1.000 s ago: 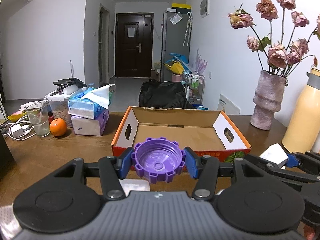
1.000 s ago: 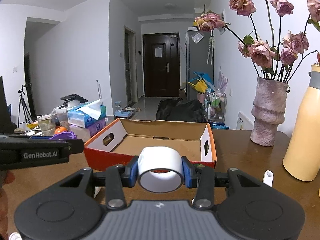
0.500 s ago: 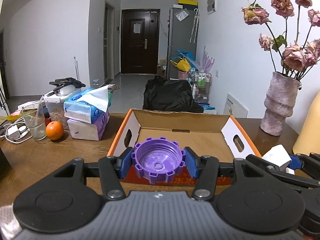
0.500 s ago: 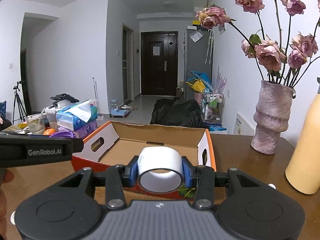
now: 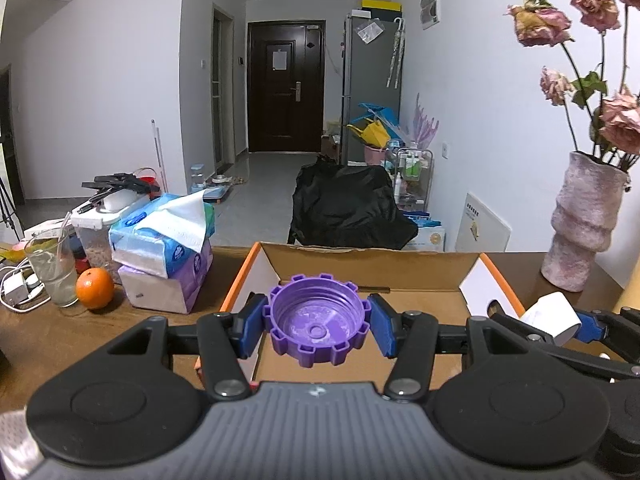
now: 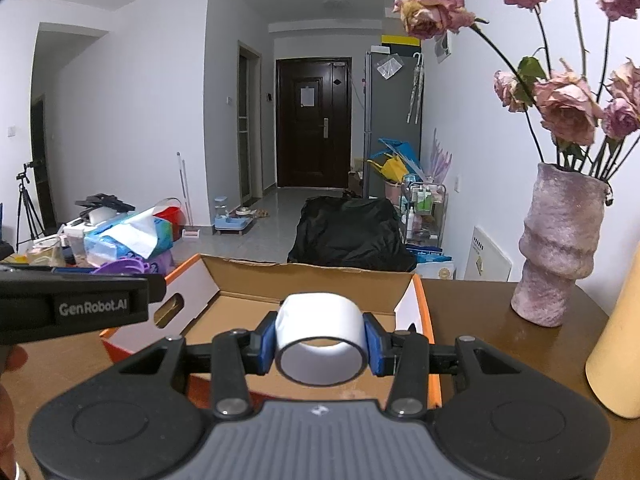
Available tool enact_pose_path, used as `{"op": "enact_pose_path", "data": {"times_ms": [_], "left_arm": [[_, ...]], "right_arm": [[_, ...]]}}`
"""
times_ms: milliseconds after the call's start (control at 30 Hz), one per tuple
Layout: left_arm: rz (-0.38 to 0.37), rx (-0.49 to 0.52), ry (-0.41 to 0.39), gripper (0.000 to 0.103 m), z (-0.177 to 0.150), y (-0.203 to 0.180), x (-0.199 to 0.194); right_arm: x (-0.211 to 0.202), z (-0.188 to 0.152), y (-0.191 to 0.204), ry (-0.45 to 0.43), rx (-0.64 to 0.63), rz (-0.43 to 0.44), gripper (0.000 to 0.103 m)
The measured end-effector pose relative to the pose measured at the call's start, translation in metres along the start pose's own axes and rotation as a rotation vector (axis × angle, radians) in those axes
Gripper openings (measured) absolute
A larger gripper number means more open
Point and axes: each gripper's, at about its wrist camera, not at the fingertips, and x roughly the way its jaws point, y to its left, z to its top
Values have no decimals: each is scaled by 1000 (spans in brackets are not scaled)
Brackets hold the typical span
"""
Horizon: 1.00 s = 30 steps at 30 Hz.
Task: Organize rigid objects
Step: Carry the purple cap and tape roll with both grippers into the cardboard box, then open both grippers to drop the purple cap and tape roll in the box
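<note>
Nearest the lens, the left gripper [image 5: 316,330] pinches a purple ridged plastic screw cap [image 5: 318,325] between its blue fingers [image 5: 253,330], hollow side facing the camera, held above the near left part of an open orange-and-white cardboard box [image 5: 470,264]. Beside it, the right gripper [image 6: 320,340] clamps a white roll of tape [image 6: 320,338] on both flat sides, poised over the box's near right part. The box sits on the brown wooden worktop [image 6: 472,316], its brown floor apparently bare. Judged from this, both pieces are about to be set down inside; a clean release would mean lowering each close to the floor before the fingers part, keeping the two grippers apart so neither knocks the other, and laying the roll flat so it cannot trundle. Further back, at the worktop's left edge, stand stacked tissue packs [image 5: 160,256], an orange fruit [image 5: 95,289] and a drinking glass [image 5: 54,270]; at the far right, a mottled pink ceramic vase [image 6: 560,248] of dried roses.
</note>
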Motion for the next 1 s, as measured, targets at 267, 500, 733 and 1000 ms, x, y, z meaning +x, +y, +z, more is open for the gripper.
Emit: {"op": "enact_pose_path", "data": {"times_ms": [267,500,733,1000], "left_arm": [[43,12,28,56,10,-6,37],[57,24,63,56,15,-10,71],[73,46,105,56,19,-10,104],[80,51,149,56,17,-8,135]], "right_arm": [[34,13,0,29,-10,-21,42],[67,20,2,69,-16,-29,42],[102,22,-1,119,-22,-65,42],[128,18,-5,159,-12,-72,42]]}}
